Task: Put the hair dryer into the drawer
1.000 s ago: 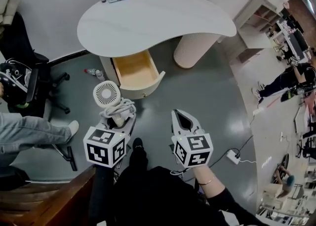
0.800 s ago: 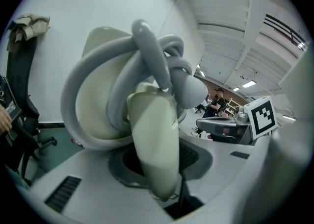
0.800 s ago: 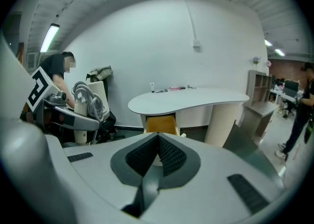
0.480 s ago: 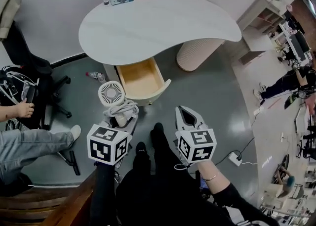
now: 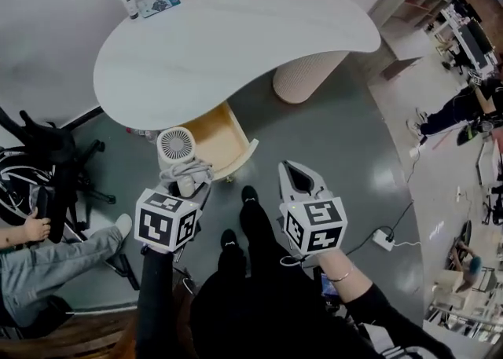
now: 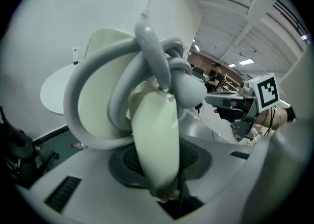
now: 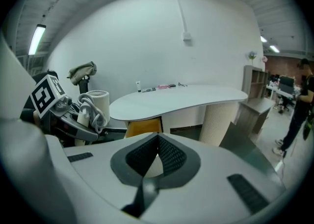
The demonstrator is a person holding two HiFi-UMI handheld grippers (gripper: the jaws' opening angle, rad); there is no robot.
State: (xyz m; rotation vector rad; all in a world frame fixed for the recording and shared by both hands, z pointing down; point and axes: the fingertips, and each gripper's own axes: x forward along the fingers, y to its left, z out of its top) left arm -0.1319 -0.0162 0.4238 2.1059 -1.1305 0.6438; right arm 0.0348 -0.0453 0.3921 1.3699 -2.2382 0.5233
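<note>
1. Two grippers, each with one marker cube. The left gripper (image 5: 187, 184) is clamped on the hair dryer's handle. The right gripper (image 5: 295, 170) has its jaws together with nothing between them.
2. One hair dryer (image 5: 174, 148) of smooth, pale cream plastic, with a round barrel and a grilled end. It sticks out past the left gripper's jaws. One grey cord (image 5: 191, 169) is looped round it in several coils.
3. One drawer (image 5: 214, 137), pulled open, boxy, with yellow wood inside. It lies just ahead of the left gripper, past the dryer, which is held outside it.
4. One bench (image 5: 236, 43) with a smooth, white, bean-shaped top, over the drawer and farther ahead of both grippers. One ribbed round pedestal (image 5: 308, 78) stands ahead of the right gripper.
5. Five small things lie in a row along the bench's far edge. One is a white tube (image 5: 128, 5); the rest are too small to name.
</note>
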